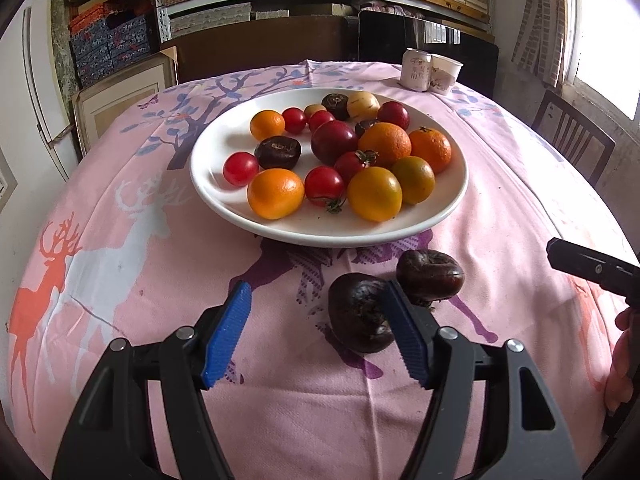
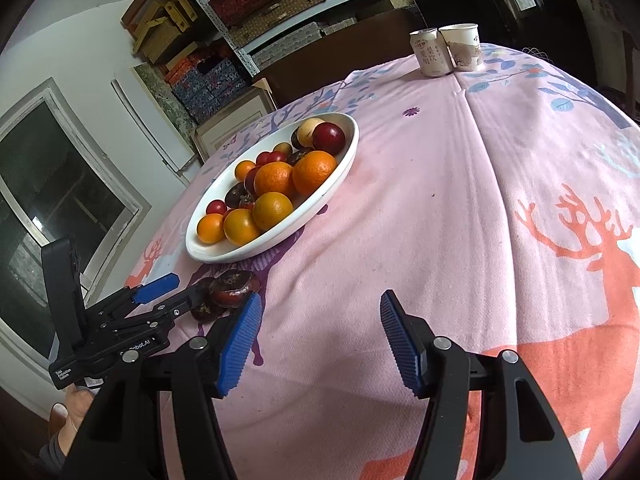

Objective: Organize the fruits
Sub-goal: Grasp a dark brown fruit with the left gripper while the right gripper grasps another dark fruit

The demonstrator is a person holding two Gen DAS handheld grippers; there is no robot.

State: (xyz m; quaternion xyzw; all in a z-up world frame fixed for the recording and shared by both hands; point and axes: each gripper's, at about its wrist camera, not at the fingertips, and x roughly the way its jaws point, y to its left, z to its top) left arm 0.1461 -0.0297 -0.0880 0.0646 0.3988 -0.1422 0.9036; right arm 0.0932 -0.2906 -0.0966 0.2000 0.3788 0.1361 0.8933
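A white plate point(image 1: 208, 188) on the pink tablecloth holds oranges point(image 1: 275, 199), red tomatoes point(image 1: 324, 185), dark red plums and dark brown chestnut-like fruits point(image 1: 278, 152). Two more dark brown fruits lie on the cloth in front of the plate: one nearer point(image 1: 356, 316), one farther point(image 1: 430, 276). My left gripper point(image 1: 316, 330) is open. Its right blue pad point(image 1: 404, 336) stands against the nearer fruit, and its left pad is far off it. The right wrist view shows the same plate point(image 2: 332, 184), both loose fruits point(image 2: 236, 288) and the left gripper point(image 2: 180, 292). My right gripper point(image 2: 320, 340) is open over bare cloth.
A drink can point(image 1: 416, 70) and a paper cup point(image 1: 446, 74) stand at the table's far edge. A wooden chair point(image 1: 576, 140) is at the right, and shelves of boxes fill the back wall. A black part of the right hand-held device point(image 1: 592, 268) and a person's fingers show at the right.
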